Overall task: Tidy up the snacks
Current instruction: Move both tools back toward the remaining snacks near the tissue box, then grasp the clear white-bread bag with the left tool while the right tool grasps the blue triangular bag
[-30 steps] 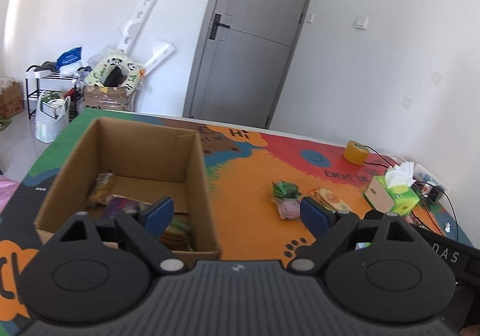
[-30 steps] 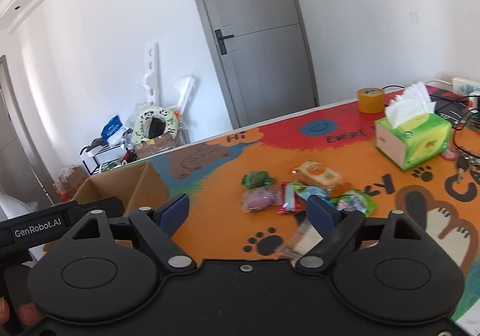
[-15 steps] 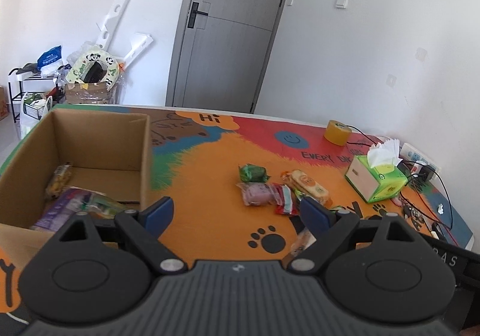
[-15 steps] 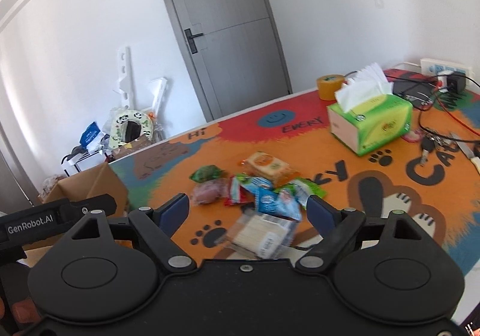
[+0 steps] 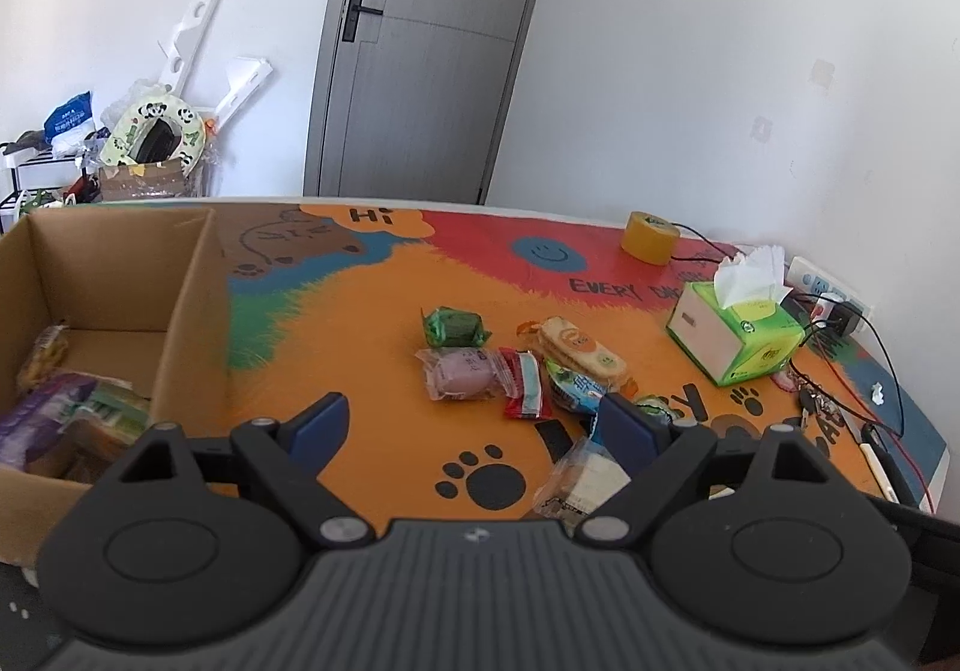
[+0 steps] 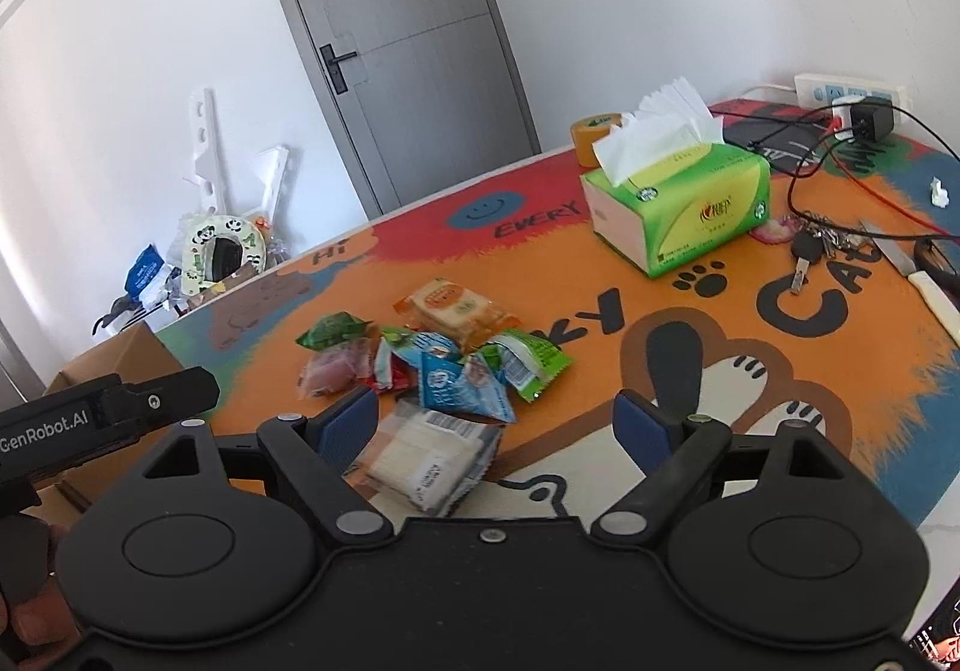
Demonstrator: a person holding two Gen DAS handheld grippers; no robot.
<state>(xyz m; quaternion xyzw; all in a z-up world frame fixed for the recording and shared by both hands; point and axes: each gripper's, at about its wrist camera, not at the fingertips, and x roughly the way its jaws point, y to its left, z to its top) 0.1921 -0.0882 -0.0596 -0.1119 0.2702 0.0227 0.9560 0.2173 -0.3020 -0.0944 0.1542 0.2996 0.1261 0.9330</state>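
Two open grippers over a loose snack pile

Both jaws are spread wide and nothing is held. The right hand-held gripper (image 6: 497, 422) hangs low over the near edge of the pile, the clear cracker pack (image 6: 429, 458) lying between its blue pads. The left hand-held gripper (image 5: 474, 428) sits higher, between pile and cardboard box (image 5: 192, 275).

Judged step: a pick from the pile for the box. The cracker pack is best taken across its short sides, with the pads lowered until they straddle it; a light squeeze is advised, the contents being brittle and the film slippery. Neighbouring wrappers touch and overlap, so one could be dragged along.

Materials noted: crinkled foil and plastic film throughout. A green twist-wrapped sweet (image 5: 454, 326), a pink round cake in clear film (image 5: 462, 378), a flat orange biscuit pack (image 6: 457, 308), a blue pouch (image 6: 456, 383). The box is stiff, corrugated, open-topped, already holding several packets (image 5: 66, 401). The worktop (image 5: 372, 323) is covered by a soft printed mat. A tissue box (image 6: 684, 200) stands well apart.
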